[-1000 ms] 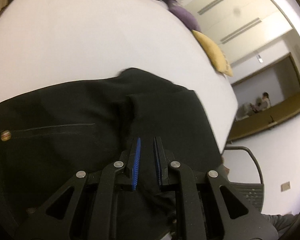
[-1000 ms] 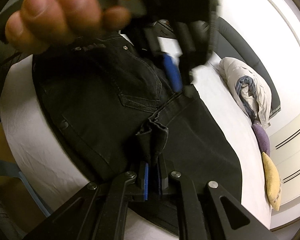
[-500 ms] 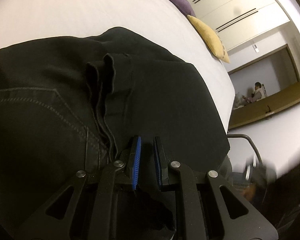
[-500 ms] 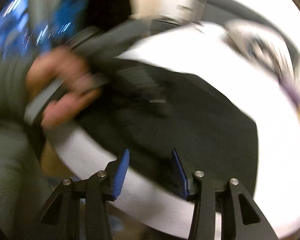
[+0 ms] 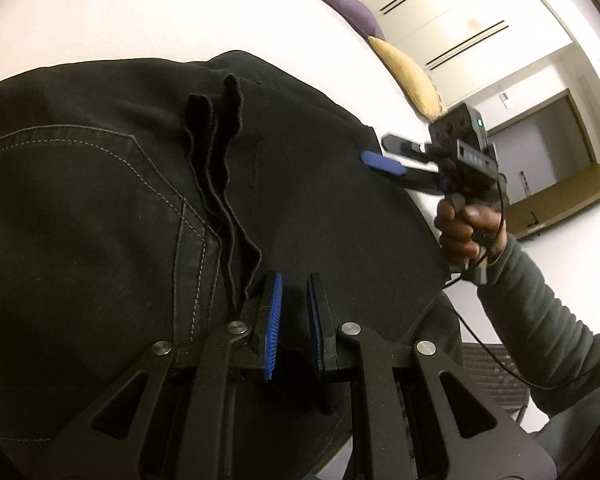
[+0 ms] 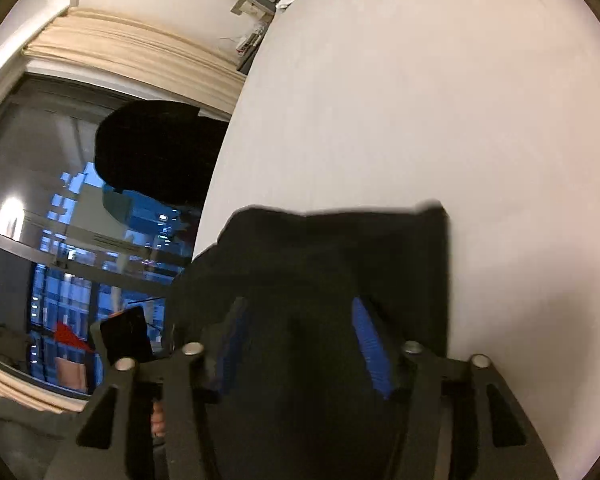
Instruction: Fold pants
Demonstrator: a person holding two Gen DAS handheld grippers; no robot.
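Black pants (image 5: pixel 100 200) lie folded on a white bed (image 5: pixel 140 12), back pocket stitching at the left and stacked hem edges (image 5: pixel 216 152) running down the middle. My left gripper (image 5: pixel 293 316) sits low over them, its blue pads nearly together with dark cloth pinched between. My right gripper (image 5: pixel 376 148), held by a hand in a grey sleeve, hovers at the pants' right edge. In the right wrist view, that gripper (image 6: pixel 300 344) has its jaws opening, pads well apart over the pants' end (image 6: pixel 340 248), pressing on nothing.
A purple pillow (image 5: pixel 352 12) and a yellow pillow (image 5: pixel 408 76) lie at the bed's far side. A mesh chair (image 5: pixel 488 372) stands off the near right corner. A dark window (image 6: pixel 60 200) and cream curtains (image 6: pixel 120 48) lie beyond the bed's left edge.
The right gripper let go of the bunched hem, opened and swung round to the pants' far end. The left gripper sank a little, still pinching the cloth.
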